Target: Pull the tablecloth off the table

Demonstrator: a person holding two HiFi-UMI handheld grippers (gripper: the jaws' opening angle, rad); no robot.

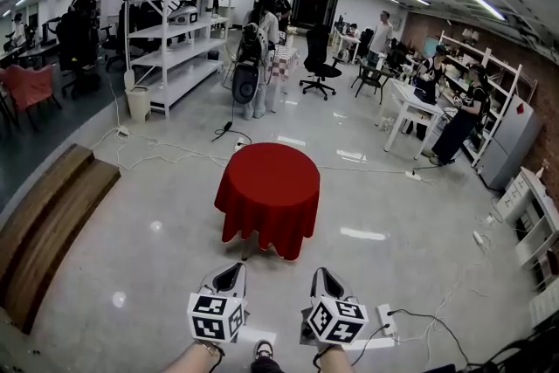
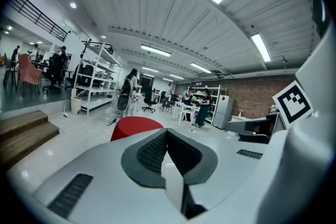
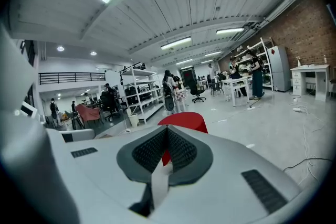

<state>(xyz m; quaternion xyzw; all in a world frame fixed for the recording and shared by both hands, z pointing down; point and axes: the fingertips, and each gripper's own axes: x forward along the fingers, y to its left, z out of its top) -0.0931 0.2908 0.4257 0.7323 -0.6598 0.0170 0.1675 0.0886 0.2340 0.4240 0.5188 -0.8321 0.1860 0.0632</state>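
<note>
Red fabric tablecloth (image 1: 269, 192), draped round, hanging in folds. Left gripper (image 1: 229, 275), right gripper (image 1: 324, 279): jaws together, empty, short of it

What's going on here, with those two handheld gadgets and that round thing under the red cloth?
A person holds a two-jaw tool in each hand, the left gripper and the right gripper. Both point toward a red tablecloth that drapes over and hides a round table. The jaws of both are closed with nothing between them, and bare glossy grey floor separates them from the cloth. The cloth hangs down all round, so pulling it off has not yet begun.
</note>
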